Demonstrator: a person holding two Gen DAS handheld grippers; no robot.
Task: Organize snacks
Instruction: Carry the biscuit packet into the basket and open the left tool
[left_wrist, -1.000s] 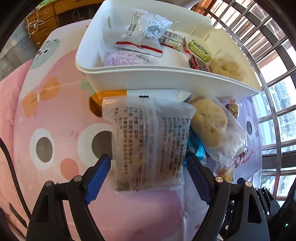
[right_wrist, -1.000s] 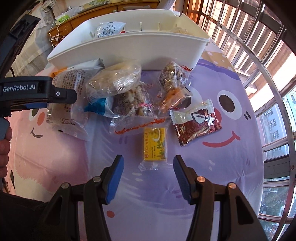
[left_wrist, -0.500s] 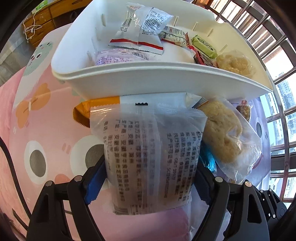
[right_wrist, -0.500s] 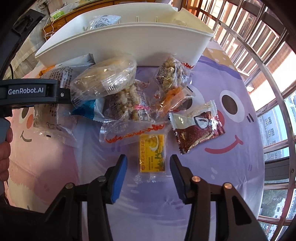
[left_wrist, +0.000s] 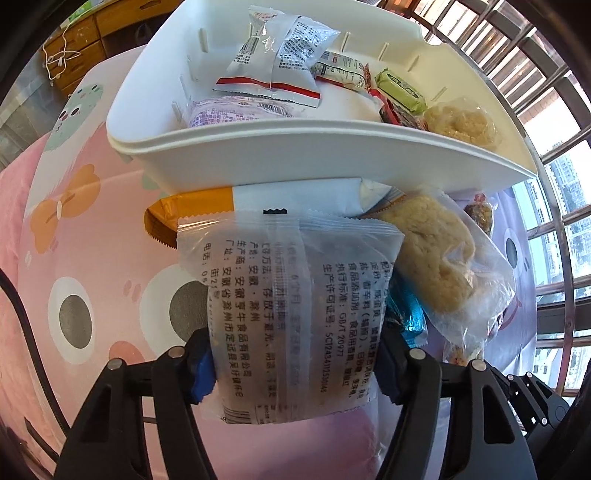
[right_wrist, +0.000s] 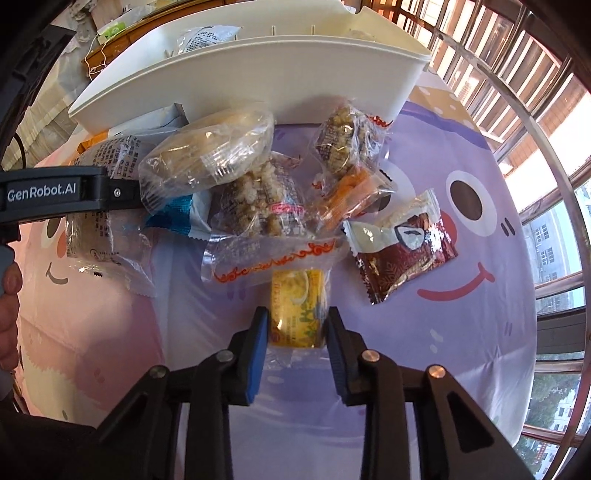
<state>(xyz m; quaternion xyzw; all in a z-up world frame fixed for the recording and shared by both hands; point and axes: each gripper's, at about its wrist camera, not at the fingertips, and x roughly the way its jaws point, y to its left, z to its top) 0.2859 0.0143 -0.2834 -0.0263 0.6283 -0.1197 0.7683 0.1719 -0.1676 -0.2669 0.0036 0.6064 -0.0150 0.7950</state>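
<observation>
A clear packet with black printed text (left_wrist: 295, 295) lies on the cartoon cloth in front of the white tray (left_wrist: 314, 155). My left gripper (left_wrist: 291, 369) straddles its near end, jaws closing, and the blue pads (left_wrist: 201, 369) press its sides. In the right wrist view a small yellow snack packet (right_wrist: 297, 295) sits between the pads of my right gripper (right_wrist: 297, 325). Those jaws are closing too and touch both of its sides. The tray holds several packets, among them white ones with a red stripe (left_wrist: 273, 62) and a green bar (left_wrist: 400, 90).
Loose snacks crowd the cloth before the tray: a round cake in clear wrap (right_wrist: 210, 151), puffed-rice bars (right_wrist: 258, 206), an orange snack (right_wrist: 347, 199), a dark red packet (right_wrist: 402, 254), an orange-and-white packet (left_wrist: 229, 206). Window bars (right_wrist: 517, 110) run along the right. A hand (right_wrist: 7, 314) shows at left.
Both grippers narrowed from wide open onto their packets. Each camera came closer to its packet. The snacks on the cloth have not moved.
</observation>
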